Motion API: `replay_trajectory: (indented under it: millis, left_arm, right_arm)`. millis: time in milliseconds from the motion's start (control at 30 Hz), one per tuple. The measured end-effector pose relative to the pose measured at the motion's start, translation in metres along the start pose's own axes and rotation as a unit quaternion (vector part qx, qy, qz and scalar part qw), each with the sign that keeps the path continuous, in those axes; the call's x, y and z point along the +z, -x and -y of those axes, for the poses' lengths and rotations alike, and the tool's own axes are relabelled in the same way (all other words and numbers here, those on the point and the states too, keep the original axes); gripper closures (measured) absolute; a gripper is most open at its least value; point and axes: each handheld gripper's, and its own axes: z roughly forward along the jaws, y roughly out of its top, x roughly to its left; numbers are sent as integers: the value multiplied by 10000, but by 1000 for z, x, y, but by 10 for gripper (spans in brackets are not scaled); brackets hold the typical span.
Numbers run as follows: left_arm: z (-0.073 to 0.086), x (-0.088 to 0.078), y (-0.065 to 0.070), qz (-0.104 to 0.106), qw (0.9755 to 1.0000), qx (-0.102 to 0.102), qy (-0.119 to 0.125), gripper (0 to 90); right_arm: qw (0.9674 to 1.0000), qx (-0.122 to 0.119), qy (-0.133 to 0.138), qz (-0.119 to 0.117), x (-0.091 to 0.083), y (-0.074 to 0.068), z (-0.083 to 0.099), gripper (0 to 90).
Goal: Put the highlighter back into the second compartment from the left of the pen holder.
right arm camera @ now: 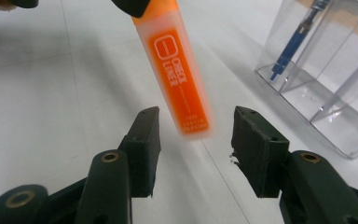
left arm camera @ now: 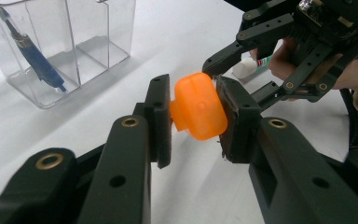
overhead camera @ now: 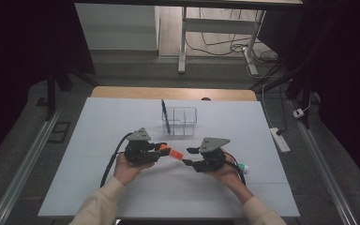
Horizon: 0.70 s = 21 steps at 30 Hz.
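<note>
An orange highlighter (overhead camera: pixel 172 152) is held level above the white table cover, and my left gripper (overhead camera: pixel 163 149) is shut on one end of it. In the left gripper view both pads press on the orange highlighter (left arm camera: pixel 198 106). My right gripper (overhead camera: pixel 190 156) faces it from the right. In the right gripper view the labelled end of the highlighter (right arm camera: pixel 179 74) hangs between the jaws of the right gripper (right arm camera: pixel 196 126), with a gap on each side. That gripper is open and touches nothing.
A clear plastic organizer (overhead camera: pixel 182 122) stands behind the grippers with a blue pen (overhead camera: pixel 165 115) upright in its left compartment. A small white and green object (overhead camera: pixel 243 167) lies beside the right hand. A power strip (overhead camera: pixel 280 139) lies past the table's right edge.
</note>
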Motion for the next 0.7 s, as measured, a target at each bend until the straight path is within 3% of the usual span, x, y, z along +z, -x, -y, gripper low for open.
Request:
replay_trajectory:
  millis: [467,700]
  left_arm:
    - [-1,-8,-4,-110,9998,-36,132,677]
    - [-2,-11,-5,-119,9998,-47,178,676]
  right_arm:
    - [9984,482,139,242,-31,11,19,498]
    - [9974,618,55,375,-48,10,33,490]
